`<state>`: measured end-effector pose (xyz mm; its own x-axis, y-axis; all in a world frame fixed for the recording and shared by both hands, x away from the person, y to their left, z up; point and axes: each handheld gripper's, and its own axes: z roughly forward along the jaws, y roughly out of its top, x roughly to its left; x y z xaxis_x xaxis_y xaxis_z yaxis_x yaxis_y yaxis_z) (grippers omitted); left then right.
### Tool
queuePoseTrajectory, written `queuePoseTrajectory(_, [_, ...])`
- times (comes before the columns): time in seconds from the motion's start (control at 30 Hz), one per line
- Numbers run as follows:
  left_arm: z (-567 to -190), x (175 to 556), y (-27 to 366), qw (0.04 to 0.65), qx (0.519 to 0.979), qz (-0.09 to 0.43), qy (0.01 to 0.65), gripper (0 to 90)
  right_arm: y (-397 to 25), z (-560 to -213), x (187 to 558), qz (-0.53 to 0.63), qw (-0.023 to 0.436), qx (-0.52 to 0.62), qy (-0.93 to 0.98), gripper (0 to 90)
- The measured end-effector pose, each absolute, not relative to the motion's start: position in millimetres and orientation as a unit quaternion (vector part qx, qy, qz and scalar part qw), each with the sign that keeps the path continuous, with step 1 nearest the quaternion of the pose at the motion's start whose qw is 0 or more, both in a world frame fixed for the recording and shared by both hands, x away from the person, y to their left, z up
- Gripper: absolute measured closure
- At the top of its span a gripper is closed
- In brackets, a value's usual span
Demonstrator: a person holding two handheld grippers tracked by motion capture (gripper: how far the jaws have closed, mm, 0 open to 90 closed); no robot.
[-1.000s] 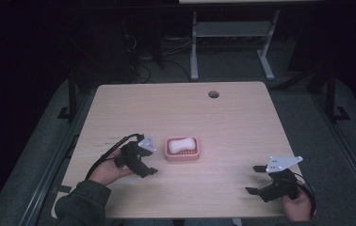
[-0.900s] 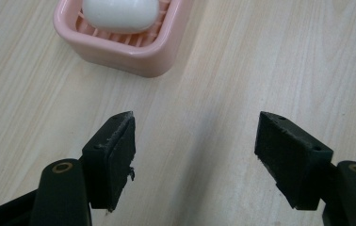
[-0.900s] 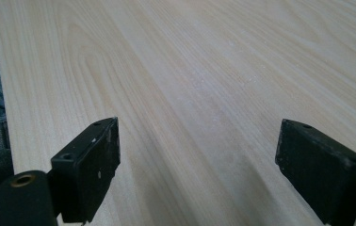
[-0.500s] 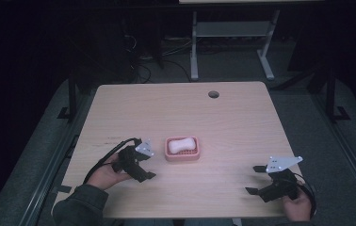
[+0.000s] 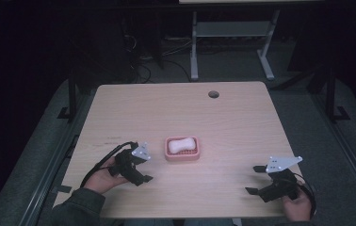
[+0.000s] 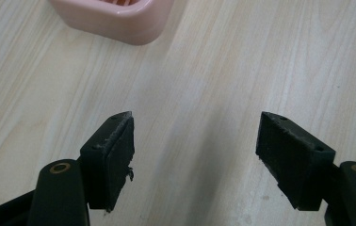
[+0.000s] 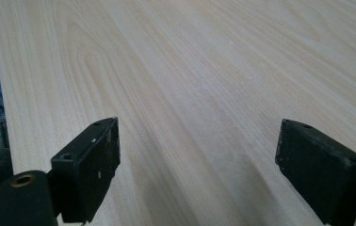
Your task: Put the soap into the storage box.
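Soap (image 5: pixel 182 144) lies in the pink dish (image 5: pixel 182 155) mid-tabletop (image 5: pixel 176 108). Both tongs, left (image 5: pixel 141 168) and right (image 5: pixel 256 180), gape wide and empty; approach low, straddling the bar squarely.

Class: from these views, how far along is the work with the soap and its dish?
Looks done: the white soap bar lies in the pink soap dish. In hand: nothing; the left gripper sits open beside the dish, and the right gripper is open, far off. Left: nothing visibly.
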<state>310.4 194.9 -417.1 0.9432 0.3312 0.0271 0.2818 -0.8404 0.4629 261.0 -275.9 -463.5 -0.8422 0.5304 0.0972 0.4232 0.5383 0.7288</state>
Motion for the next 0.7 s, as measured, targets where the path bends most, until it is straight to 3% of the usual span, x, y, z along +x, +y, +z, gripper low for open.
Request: queuePoseTrajectory(0.7, [-426.7, 296.1, 209.0, 0.233, 0.956, 0.058, 0.168, 27.6, -275.2, -464.3, 260.7, 0.393, 0.066, 0.273, 0.875, 14.1])
